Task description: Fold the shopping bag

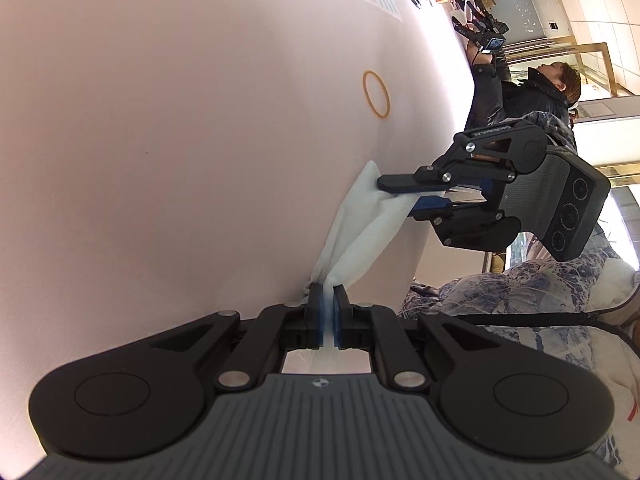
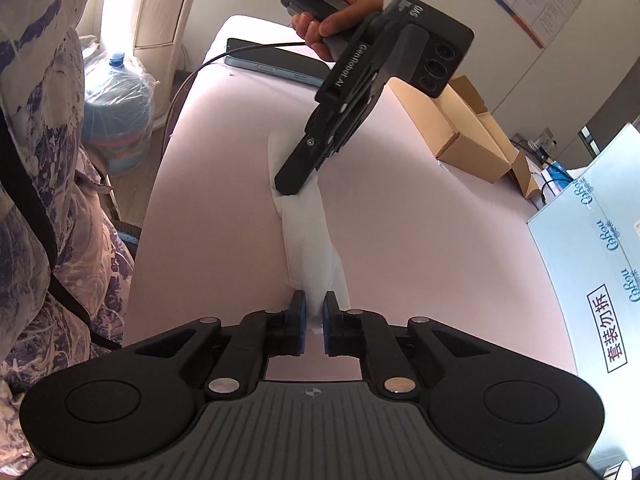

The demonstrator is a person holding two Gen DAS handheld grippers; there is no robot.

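Gripping one end of the white shopping bag (image 1: 356, 236), left tongs (image 1: 329, 314) closed down on a thin fold of fabric between blue pads (image 1: 319, 316). Right tongs (image 1: 404, 196) pinching the far end of the same bag, jaws nearly together with cloth bunched between them. Bag rolled or folded into a narrow strip, stretched between both tongs, lying over the pink worktop (image 1: 180, 140) close to its near edge.

From the right wrist view: right tongs (image 2: 315, 312) clamped on bag (image 2: 310, 236), white fabric showing in the slim gap. Left tongs (image 2: 290, 186) tilted down onto the opposite end, pressing the strip toward the worktop (image 2: 420, 240); person's hand (image 2: 344, 8) wrapped round its handle. Strip slightly twisted mid-length; whether fully touching the surface, cannot tell.

Elsewhere on worktop: tan rubber band (image 1: 376, 95) well apart from bag, dark phone (image 2: 276, 66) with cable at far end, open cardboard box (image 2: 472, 132), white printed carton (image 2: 592, 264) at right edge. Beside the worktop: blue water jug (image 2: 116, 112) in plastic wrap on floor. Another person (image 1: 532, 92) seated beyond, in dark jacket.
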